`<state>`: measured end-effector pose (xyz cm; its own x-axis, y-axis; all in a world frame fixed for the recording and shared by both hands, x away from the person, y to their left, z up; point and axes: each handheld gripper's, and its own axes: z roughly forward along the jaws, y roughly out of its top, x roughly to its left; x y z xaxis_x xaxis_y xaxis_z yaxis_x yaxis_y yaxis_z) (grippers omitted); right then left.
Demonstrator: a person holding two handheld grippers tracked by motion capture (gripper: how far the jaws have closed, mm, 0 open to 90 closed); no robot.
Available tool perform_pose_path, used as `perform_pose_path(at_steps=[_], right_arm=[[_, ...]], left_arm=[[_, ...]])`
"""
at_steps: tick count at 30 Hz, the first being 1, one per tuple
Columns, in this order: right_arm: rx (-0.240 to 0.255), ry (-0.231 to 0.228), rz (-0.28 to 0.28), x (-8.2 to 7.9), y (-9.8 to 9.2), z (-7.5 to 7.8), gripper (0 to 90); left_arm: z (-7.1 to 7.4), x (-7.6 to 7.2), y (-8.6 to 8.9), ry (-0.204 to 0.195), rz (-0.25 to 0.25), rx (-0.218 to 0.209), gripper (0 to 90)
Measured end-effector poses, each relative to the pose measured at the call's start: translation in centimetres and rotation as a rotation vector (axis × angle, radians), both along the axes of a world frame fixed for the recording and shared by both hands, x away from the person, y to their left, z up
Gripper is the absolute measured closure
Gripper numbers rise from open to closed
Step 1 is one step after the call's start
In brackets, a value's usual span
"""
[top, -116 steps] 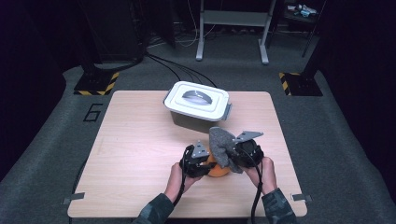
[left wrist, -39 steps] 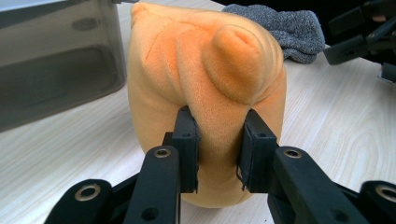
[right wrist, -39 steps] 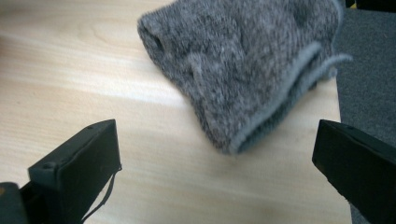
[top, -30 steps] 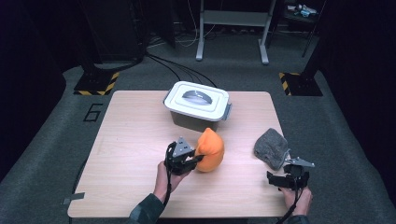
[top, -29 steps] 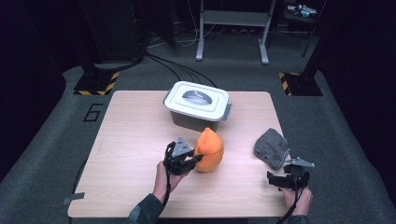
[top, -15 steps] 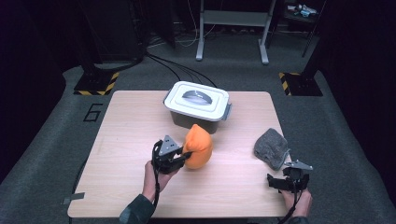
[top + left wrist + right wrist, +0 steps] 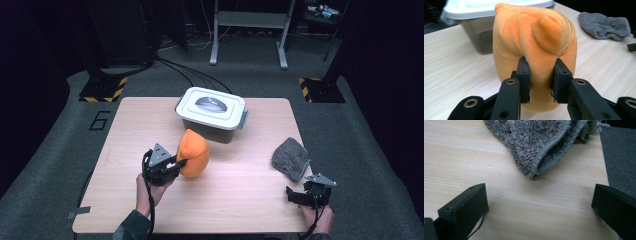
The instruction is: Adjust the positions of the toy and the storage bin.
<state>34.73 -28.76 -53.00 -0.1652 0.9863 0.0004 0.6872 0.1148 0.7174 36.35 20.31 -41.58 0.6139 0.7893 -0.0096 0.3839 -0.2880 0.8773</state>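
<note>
An orange plush toy [image 7: 192, 152] stands upright near the middle of the wooden table [image 7: 130, 135], just in front of the lidded box. My left gripper [image 7: 176, 165] is shut on its lower side; in the left gripper view the pads [image 7: 524, 75] pinch a fold of the orange plush toy [image 7: 534, 37]. A crumpled grey cloth [image 7: 291, 158] lies at the table's right side. My right gripper [image 7: 300, 196] rests open near the front right corner, just short of the grey cloth [image 7: 541, 142], with bare wood between its fingers [image 7: 466, 205].
A white-lidded grey box [image 7: 212, 114] sits at the back centre of the table, lid on, also seen in the left gripper view as the box [image 7: 474, 22] behind the toy. Dark floor surrounds the table, with a metal stand [image 7: 247, 30] and cables beyond.
My left gripper has carried the orange plush toy leftward across the table, away from the cloth. The right gripper and the grey cloth have stayed put.
</note>
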Motion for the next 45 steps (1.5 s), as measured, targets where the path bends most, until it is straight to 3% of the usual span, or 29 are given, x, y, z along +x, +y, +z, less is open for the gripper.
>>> perform_pose_path(at_steps=[9, 20, 45], right_arm=[[0.002, -0.001, -0.002, 0.0, 0.0, 0.0, 0.0], [0.001, -0.001, -0.002, 0.0, 0.0, 0.0, 0.0], [0.001, -0.001, -0.002, 0.0, 0.0, 0.0, 0.0]], left_arm=[[0.4, 0.0, 2.5, 0.003, 0.051, 0.004, 71.5], [0.4, 0.2, 5.3, -0.005, 0.151, -0.016, 71.4], [0.5, 1.3, 11.9, 0.002, 0.333, 0.017, 71.4]])
